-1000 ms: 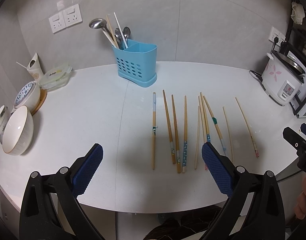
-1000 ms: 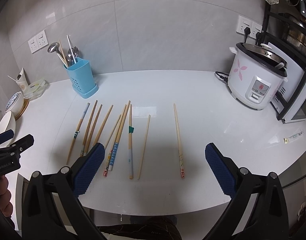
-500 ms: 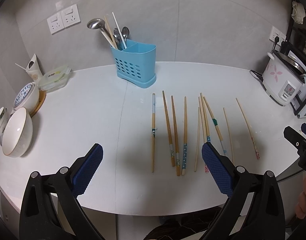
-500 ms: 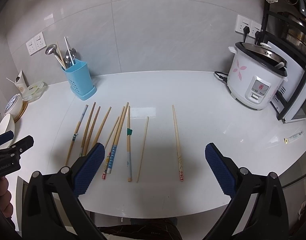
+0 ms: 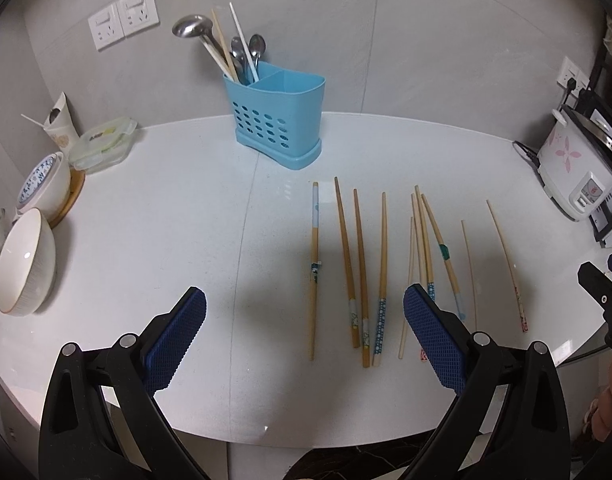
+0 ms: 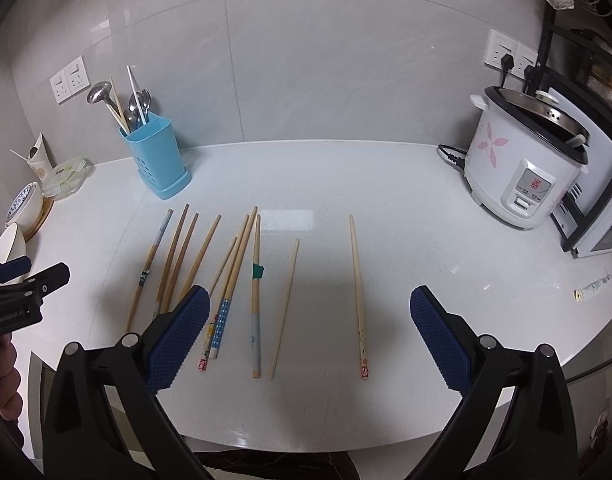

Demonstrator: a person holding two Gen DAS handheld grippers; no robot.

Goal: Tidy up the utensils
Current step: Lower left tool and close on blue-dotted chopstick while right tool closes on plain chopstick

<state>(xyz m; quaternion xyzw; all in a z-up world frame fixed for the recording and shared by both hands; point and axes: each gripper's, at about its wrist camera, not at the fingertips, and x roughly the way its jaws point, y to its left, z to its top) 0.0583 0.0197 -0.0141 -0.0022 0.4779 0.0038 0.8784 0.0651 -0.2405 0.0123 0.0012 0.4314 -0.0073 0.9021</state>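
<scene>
A: Both sets of fingers spread wide, holding nothing. Left gripper (image 5: 304, 312) and right gripper (image 6: 309, 309) hover over the near edge of the table (image 5: 146, 240). Chopsticks (image 5: 359, 272) lie loose in a rough row; blue holder (image 5: 278, 114) stands behind them, its right compartment bare.

B: Risks?

A: Likely a double pickup. The middle sticks (image 6: 236, 268) overlap, so closing there could drag neighbours or flick one off the near edge. The lone stick (image 6: 357, 292), well apart on the right, looks the safer grab.

B: Change from a second ago?

A: Slight. Both cameras have eased closer; nothing on the table has shifted.
</scene>
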